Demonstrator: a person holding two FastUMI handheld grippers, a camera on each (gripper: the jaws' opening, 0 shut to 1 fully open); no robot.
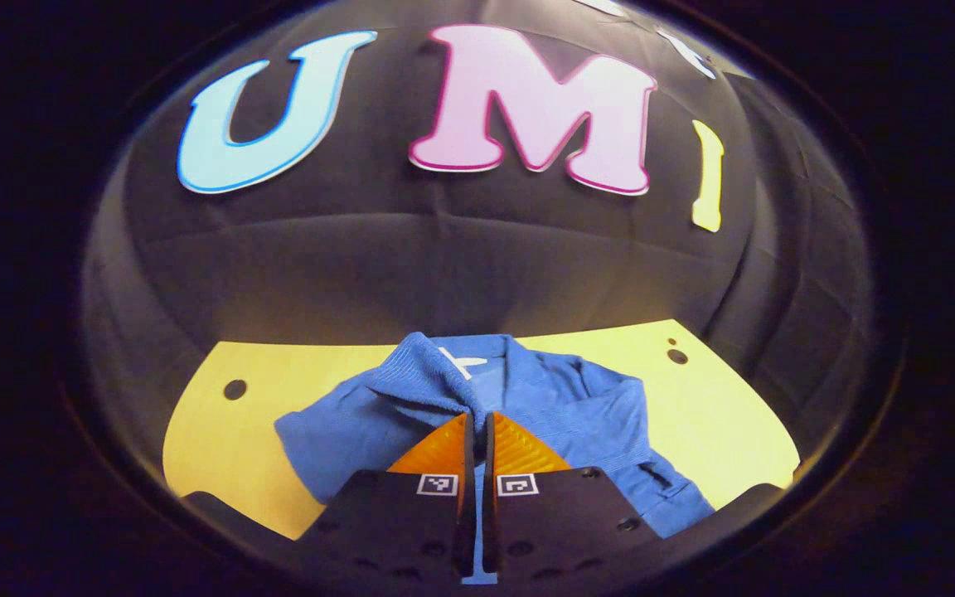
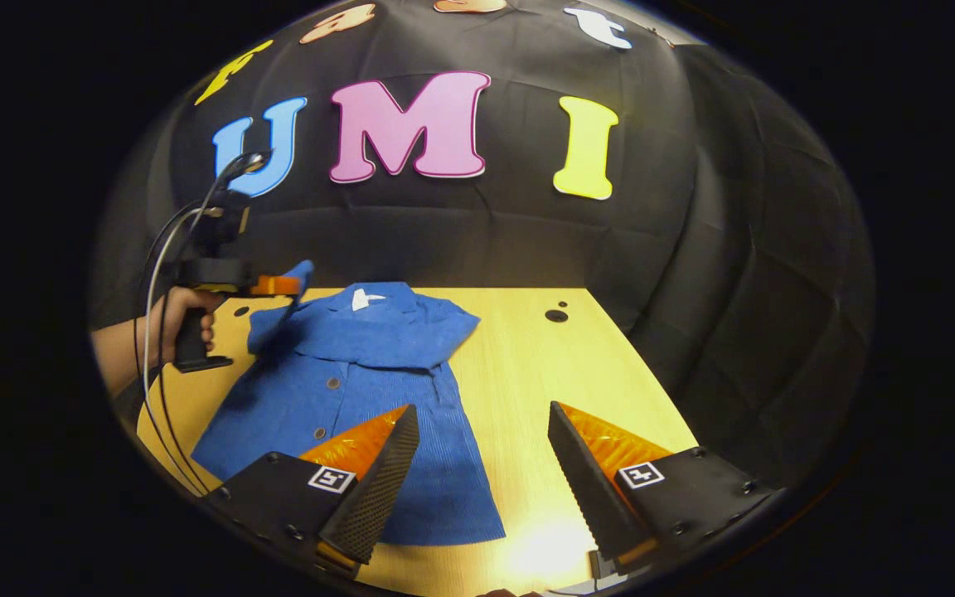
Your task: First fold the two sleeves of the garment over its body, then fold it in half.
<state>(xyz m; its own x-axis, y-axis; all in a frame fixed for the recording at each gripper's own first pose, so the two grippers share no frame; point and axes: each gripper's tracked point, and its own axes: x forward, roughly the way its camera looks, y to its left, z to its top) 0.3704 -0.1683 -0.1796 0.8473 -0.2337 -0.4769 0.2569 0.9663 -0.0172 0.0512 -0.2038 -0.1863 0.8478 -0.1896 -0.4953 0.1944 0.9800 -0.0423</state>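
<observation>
Blue garment point(image 2: 353, 390) flat on worktop point(image 2: 527, 373). Left claw point(image 1: 477, 423) pinched on sleeve point(image 1: 411, 365); right gripper view shows sleeve lifted above worktop. Right claw point(image 2: 482, 427) wide open, holding nothing, above hem.

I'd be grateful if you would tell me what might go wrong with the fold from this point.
The left gripper pinches just a narrow bit of the blue shirt's sleeve, so the fabric may slip out mid-fold. The other sleeve already lies folded across the chest; tugging the lifted one might drag it loose. The right gripper hangs open, not pinning the shirt.
</observation>
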